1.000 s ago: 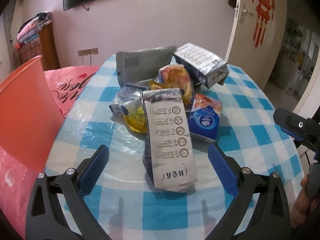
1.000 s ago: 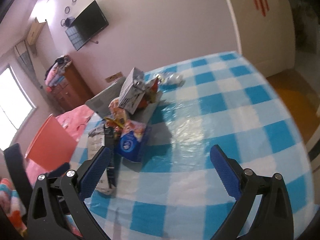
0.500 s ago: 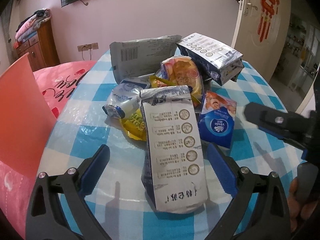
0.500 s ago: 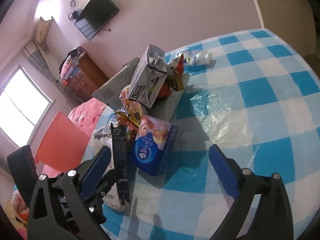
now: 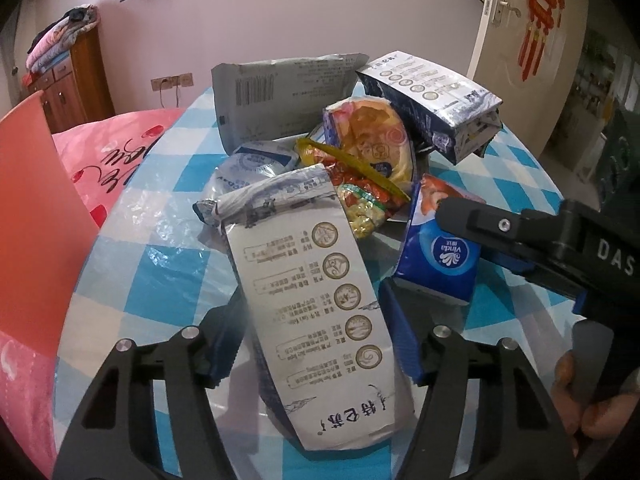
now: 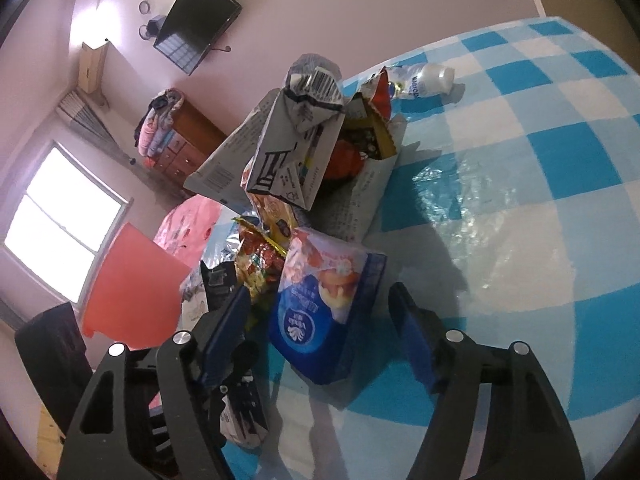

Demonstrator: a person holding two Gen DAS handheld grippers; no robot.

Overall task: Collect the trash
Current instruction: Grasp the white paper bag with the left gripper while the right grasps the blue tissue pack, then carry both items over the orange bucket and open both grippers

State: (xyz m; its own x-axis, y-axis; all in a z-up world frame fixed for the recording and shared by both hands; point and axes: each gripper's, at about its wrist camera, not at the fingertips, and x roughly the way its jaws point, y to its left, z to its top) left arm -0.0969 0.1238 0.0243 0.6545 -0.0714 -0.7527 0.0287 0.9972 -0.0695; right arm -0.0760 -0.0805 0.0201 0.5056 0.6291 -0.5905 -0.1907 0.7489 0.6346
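Observation:
A heap of trash lies on the blue-checked table (image 5: 132,280). A white milk carton (image 5: 320,280) lies lengthwise between the fingers of my left gripper (image 5: 312,336). The jaws are closing, and both blue pads meet the carton's sides. A blue tissue pack (image 6: 320,312) stands between the fingers of my right gripper (image 6: 316,336). These jaws are closing too, with a gap left on each side of the pack. In the left wrist view one right finger (image 5: 472,216) reaches over the tissue pack (image 5: 440,264).
Behind are a grey mailer bag (image 5: 280,92), a second carton (image 5: 432,92), a noodle packet (image 5: 372,140), snack wrappers (image 5: 360,200) and a white pouch (image 5: 248,164). A small bottle (image 6: 424,78) lies far back. A red bin (image 5: 28,200) and a pink bag (image 5: 116,152) are left of the table.
Both grippers came forward and down into the heap and narrowed. The left now has the milk carton between its pads, the right has the tissue pack between its fingers.

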